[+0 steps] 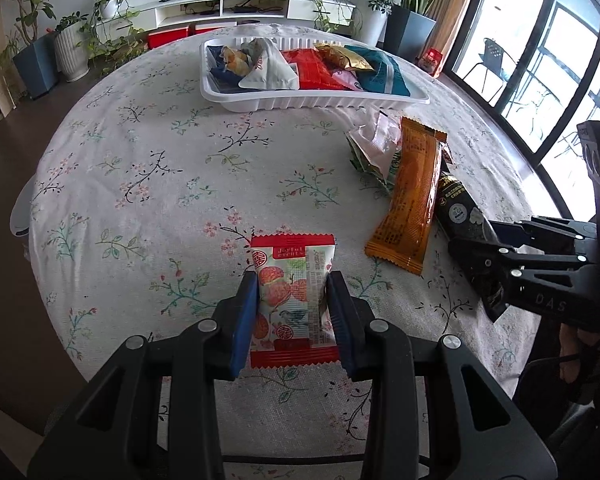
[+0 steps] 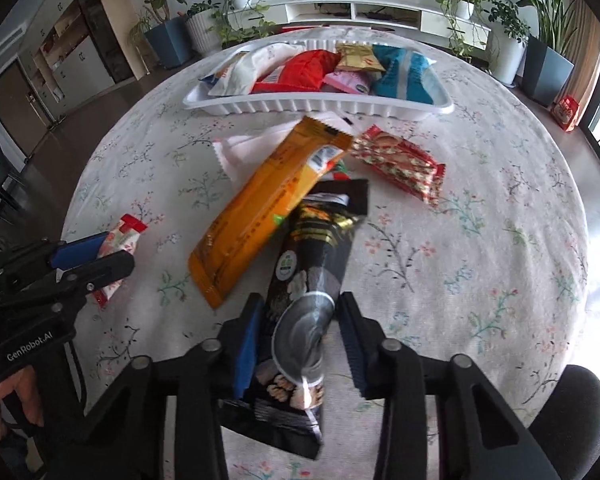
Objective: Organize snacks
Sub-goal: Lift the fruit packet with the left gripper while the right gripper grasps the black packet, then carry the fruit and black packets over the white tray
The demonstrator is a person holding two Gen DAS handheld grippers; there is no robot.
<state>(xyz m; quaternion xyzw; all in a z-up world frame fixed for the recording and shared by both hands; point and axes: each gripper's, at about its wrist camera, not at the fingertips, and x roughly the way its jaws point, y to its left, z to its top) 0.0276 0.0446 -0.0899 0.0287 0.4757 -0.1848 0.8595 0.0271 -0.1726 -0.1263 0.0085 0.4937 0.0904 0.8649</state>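
White plastic tray (image 1: 312, 101) at the table's far side already holds several snacks, left gripper (image 1: 293, 303) pinches the red-edged candy packet (image 1: 290, 280), right gripper (image 2: 298, 338) straddles the black nut pack (image 2: 312, 264), can't tell if gripped, orange bar (image 2: 260, 208) and others still loose.

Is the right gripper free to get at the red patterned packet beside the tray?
Probably not yet: the right gripper has a black packet between its jaws; the path to the red packet looks clear.
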